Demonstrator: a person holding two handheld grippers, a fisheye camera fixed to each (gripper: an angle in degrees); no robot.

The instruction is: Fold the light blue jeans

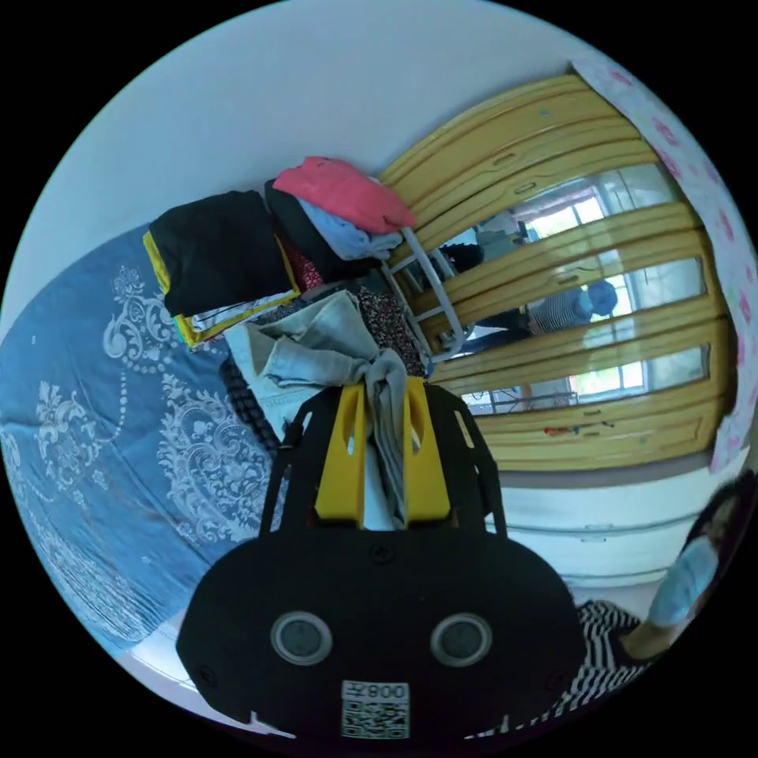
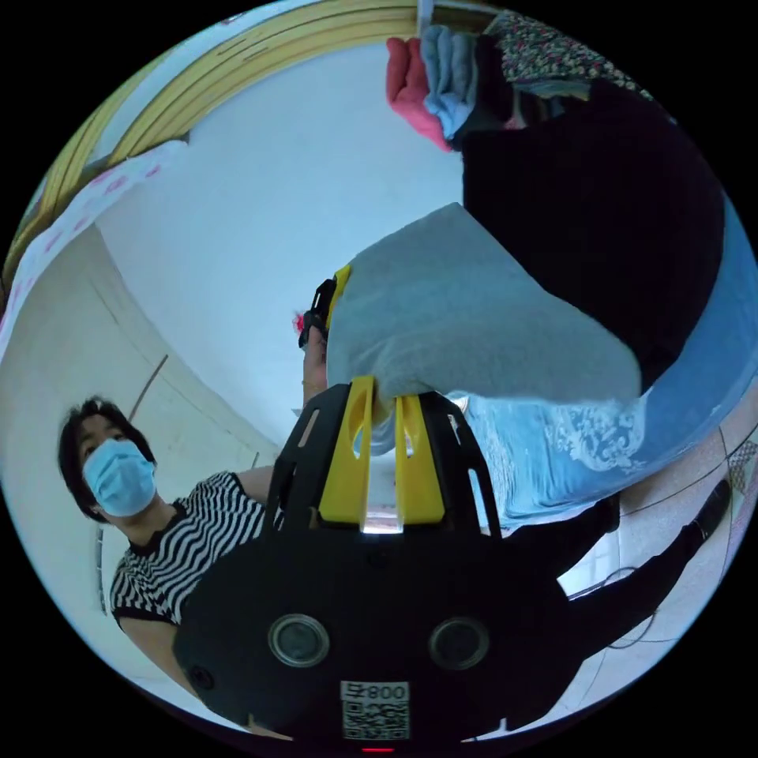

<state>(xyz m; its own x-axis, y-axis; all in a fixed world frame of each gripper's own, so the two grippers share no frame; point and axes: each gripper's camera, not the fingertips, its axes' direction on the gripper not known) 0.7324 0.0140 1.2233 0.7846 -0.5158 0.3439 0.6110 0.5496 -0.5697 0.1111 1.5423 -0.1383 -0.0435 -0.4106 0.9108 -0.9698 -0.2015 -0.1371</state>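
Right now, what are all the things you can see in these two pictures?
light blue denim jeans: one, pale blue, held up between both tongs, bunched above the bed
blue patterned bedspread: one, blue with white ornaments, under the clothes
pile of folded clothes: one, black, red and blue pieces, on the bed's far side
yellow wooden window frame: one, yellow, behind the pile
left tongs: yellow, shut on the jeans
right tongs: yellow, shut on the jeans
person's striped shirt: one, black and white
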